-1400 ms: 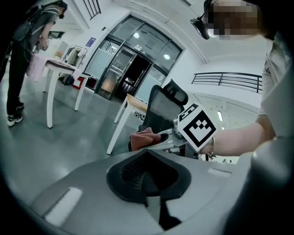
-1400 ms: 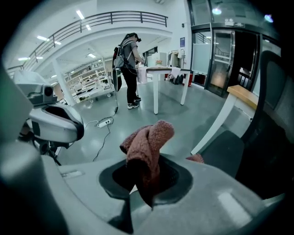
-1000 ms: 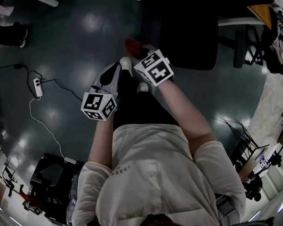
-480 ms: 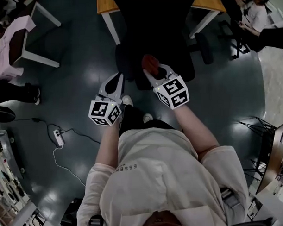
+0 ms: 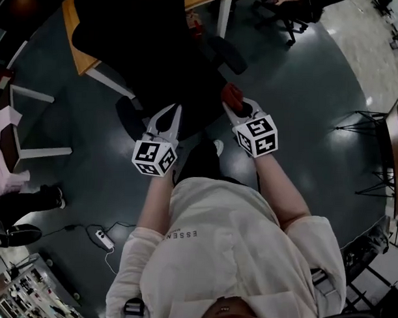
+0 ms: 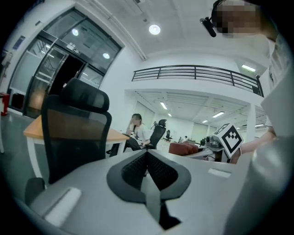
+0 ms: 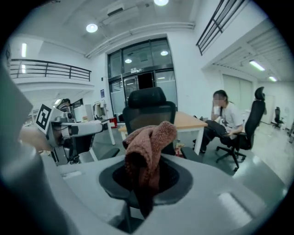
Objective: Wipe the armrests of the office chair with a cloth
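The wiping has not begun, as far as the pictures show. The right gripper has its jaws closed on a reddish-brown cloth. The cloth stands up in a bunch between the jaws, held in the air in front of the office chair and apart from it. The left gripper has its jaws pressed together with nothing between them, and it also hangs in front of the chair without touching it. The chair faces the person, with a wooden counter just behind it. One armrest and the other armrest show low on each side of the chair, and no cloth lies on either. I judge that both armrests are left to wipe.
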### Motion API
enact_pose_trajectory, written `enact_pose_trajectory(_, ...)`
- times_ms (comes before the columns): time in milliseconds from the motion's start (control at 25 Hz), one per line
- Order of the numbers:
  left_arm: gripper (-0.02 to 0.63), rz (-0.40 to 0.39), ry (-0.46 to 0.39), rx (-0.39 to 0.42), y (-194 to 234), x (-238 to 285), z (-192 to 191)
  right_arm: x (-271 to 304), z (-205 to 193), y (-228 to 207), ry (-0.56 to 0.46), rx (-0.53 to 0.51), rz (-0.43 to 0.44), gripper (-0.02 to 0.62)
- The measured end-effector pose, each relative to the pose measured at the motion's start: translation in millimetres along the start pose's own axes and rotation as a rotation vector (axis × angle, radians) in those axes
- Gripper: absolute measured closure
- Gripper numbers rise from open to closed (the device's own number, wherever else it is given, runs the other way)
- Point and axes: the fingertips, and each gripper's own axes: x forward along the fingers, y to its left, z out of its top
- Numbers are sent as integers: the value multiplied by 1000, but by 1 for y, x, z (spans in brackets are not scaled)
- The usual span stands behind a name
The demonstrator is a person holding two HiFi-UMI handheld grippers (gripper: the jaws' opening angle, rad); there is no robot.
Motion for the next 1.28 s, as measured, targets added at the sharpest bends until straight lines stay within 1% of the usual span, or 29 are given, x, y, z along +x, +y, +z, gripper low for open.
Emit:
enact_pose_trajectory(160, 589, -87, 62, -14, -21, 54, -19, -23, -25, -58, 26, 77, -114, 540)
enact_pose_trajectory(280, 589, -124, 97, -34, -34, 98, -35, -30, -43, -102, 59, 113, -159, 540)
enact_pose_trajectory(480, 589, -148, 135, -61, -40, 175, -51, -18, -52, -172, 100, 138, -179, 540)
enact_pose_trajectory(640, 589, -145, 131, -82, -35, 227, -48, 5, -42, -217, 136, 105, -158, 540)
enact_pose_trajectory(840, 589, -87, 119, -76, -26, 272, -28, 32, -7, -263, 149, 34, -105, 540)
enact_pose_trajectory(960, 589, -40, 128, -79, -15, 288, -28, 58, 13, -284, 156, -23, -67, 540)
enact_pose_trajectory(1120, 589, 77, 131, -112, 2, 295, -36, 103, 27, -297, 178, -94, 42, 540)
enact_pose_trajectory(1280, 589, 195, 121, -138, 19, 305, -45, 155, 27, -303, 209, -155, 163, 540)
